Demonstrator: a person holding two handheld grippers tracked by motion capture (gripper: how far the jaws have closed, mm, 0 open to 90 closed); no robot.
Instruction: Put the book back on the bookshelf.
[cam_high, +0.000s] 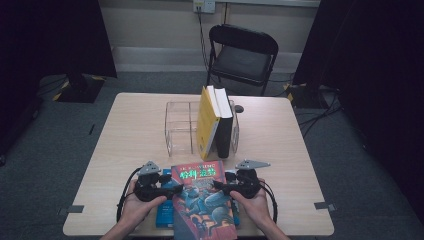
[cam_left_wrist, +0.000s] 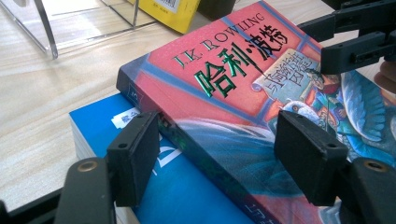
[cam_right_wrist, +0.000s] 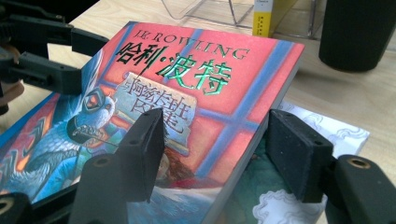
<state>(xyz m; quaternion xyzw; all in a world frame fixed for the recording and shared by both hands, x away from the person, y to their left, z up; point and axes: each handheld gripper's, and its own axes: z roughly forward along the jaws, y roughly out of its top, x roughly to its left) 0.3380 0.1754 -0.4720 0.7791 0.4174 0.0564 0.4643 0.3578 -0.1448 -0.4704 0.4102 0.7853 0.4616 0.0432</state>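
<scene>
Both grippers, left (cam_high: 159, 186) and right (cam_high: 235, 184), jaws released, straddling red book (cam_high: 202, 200) edges atop blue book (cam_high: 164, 214). Next, likely: clench, lift toward clear rack (cam_high: 177, 127).

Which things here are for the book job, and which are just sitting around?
Probably in the job:
red book
left hand-held gripper, right hand-held gripper, both open at its edges
clear rack
yellow book, black book, standing in the rack

Just there:
folding chair
blue book, underneath

Red illustrated book (cam_high: 202, 200) lies flat atop blue book (cam_high: 164, 215), table's near edge
</scene>
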